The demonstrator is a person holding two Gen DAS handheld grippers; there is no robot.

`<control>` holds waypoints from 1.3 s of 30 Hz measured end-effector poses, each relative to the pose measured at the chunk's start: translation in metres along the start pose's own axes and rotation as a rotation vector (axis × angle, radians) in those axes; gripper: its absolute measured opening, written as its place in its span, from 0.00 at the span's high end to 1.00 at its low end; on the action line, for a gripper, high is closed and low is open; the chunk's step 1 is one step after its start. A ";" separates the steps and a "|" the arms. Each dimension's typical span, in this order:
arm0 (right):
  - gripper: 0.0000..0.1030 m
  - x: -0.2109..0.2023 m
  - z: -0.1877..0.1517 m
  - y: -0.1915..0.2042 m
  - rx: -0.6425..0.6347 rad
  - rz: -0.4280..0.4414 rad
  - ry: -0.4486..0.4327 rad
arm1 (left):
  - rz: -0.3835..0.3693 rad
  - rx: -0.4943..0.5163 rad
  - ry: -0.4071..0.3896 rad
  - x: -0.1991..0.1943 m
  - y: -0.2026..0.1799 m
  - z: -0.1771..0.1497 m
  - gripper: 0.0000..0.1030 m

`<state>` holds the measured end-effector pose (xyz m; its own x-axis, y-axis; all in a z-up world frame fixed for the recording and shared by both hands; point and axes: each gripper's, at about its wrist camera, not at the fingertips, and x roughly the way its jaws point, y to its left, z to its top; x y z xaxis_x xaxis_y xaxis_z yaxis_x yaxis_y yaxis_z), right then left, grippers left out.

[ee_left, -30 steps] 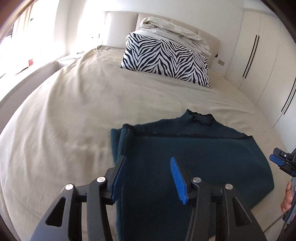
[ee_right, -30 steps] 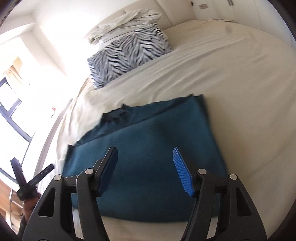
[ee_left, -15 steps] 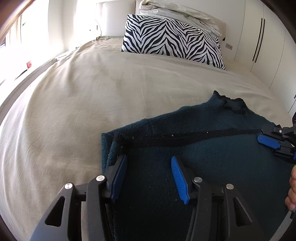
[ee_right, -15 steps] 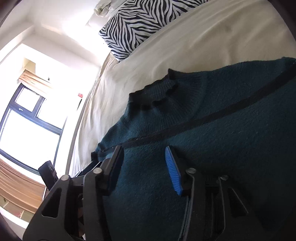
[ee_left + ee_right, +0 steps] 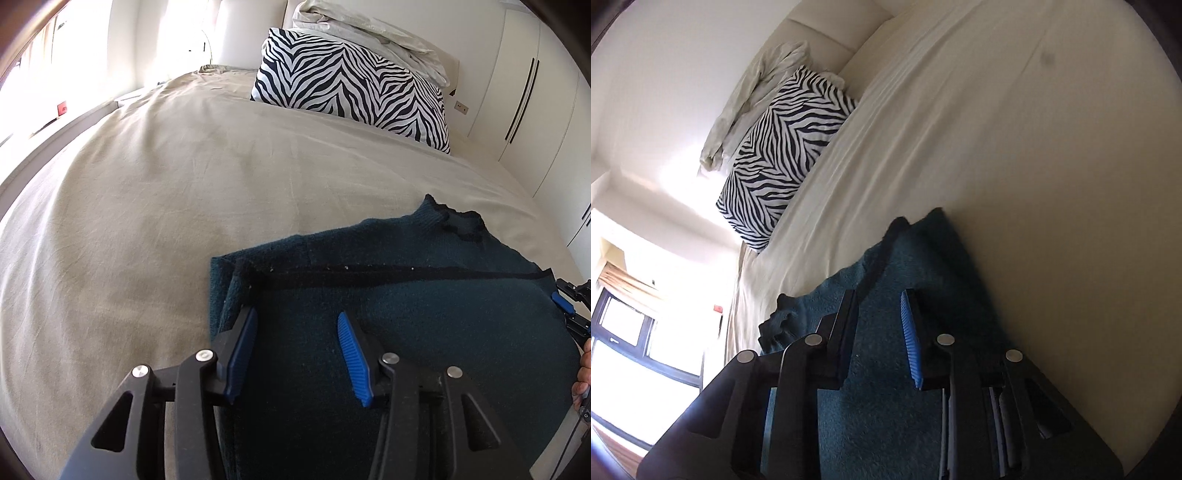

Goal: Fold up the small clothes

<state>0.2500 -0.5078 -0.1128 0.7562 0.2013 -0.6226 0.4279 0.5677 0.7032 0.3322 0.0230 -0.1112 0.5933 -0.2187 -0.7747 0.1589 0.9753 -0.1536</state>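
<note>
Now the bed (image 5: pixel 155 206) carries the teal sweater (image 5: pixel 424 325) near its foot, both grippers lower than a second ago: left gripper (image 5: pixel 295 354) released, straddling its folded edge, right gripper (image 5: pixel 879 332) closing over its corner, so a fold looks imminent.

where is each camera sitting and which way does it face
Left wrist: on the left gripper, looking down along its fingers over the dark teal sweater toward the zebra pillow; the right gripper and a hand show at the right edge.
Right wrist: on the right gripper, rolled sideways, its jaws closing over the sweater's edge; only its own fingers show.
Shared: sweater, beige bed cover, zebra pillow, crumpled bedding behind it.
</note>
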 end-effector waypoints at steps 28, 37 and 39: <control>0.77 -0.107 -0.093 -0.050 0.045 0.108 0.116 | -0.042 0.140 0.062 -0.058 -0.062 -0.095 0.35; 0.76 -0.140 -0.113 -0.027 -0.038 0.067 0.085 | -0.114 0.051 0.032 -0.092 -0.030 -0.098 0.35; 0.76 -0.140 -0.136 0.002 -0.091 0.100 0.113 | -0.092 -0.004 0.014 -0.102 -0.012 -0.100 0.35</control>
<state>0.0780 -0.4267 -0.0712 0.7298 0.3458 -0.5898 0.3035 0.6092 0.7327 0.1912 0.0368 -0.0918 0.5654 -0.3070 -0.7655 0.2091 0.9512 -0.2270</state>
